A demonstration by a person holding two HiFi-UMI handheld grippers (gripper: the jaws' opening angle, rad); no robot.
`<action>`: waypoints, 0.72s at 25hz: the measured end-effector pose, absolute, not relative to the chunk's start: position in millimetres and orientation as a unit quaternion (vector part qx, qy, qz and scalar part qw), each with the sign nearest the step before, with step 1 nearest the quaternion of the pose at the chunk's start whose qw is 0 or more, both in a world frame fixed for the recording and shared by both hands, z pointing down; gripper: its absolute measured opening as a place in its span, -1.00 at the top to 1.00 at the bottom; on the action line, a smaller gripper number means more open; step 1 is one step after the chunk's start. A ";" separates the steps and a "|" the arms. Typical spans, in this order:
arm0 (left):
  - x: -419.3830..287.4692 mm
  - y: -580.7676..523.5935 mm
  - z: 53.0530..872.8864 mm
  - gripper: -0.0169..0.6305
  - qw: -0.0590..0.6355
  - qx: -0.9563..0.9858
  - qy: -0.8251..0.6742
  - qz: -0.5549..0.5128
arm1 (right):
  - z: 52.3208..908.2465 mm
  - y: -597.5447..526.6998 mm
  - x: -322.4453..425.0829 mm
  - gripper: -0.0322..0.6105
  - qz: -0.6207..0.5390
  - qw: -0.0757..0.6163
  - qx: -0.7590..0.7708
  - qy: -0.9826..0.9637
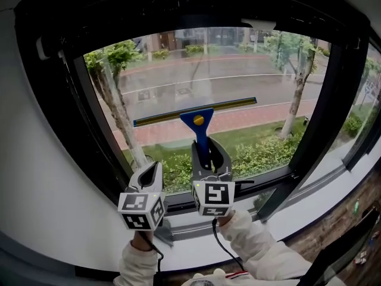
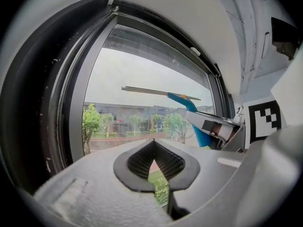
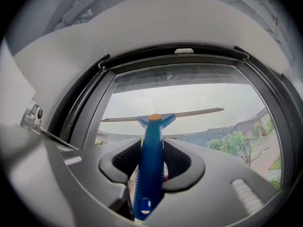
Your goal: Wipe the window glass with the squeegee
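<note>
In the head view the right claw [image 1: 209, 159] is clamped on the blue-handled squeegee [image 1: 198, 124], whose long thin blade lies level across the middle of the clear window glass [image 1: 238, 76]. The left claw [image 1: 150, 173] hangs just beside it, near the bottom edge of the black window frame [image 1: 83, 118]. The left gripper view shows the left claw [image 2: 154, 162] pressed together on nothing with the squeegee [image 2: 189, 105] up to its right, and the right gripper view shows the right claw [image 3: 150, 162] tight on both sides of the blue handle.
</note>
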State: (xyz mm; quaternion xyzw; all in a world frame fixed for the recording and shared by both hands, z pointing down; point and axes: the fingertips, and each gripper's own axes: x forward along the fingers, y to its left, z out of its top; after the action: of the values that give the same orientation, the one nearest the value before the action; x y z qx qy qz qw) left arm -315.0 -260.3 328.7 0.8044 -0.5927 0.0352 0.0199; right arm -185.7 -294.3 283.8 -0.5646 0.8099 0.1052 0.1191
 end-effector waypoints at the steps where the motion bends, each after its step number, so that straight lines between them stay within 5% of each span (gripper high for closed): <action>1: -315.2 -260.2 333.0 0.95 0.023 0.804 -0.593 0.037 | 290.1 -293.6 -185.9 0.45 0.102 0.116 -0.564 0.811; 18: -314.2 -253.4 379.4 0.95 0.018 0.787 -0.614 0.057 | 373.6 -286.1 -176.8 0.45 0.060 0.081 -0.566 0.818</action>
State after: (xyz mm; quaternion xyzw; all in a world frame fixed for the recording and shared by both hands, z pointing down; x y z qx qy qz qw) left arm -314.2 -253.4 379.4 0.7872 -0.6138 0.0572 0.0184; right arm -176.8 -286.1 373.6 -0.5657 0.8185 0.0599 0.0809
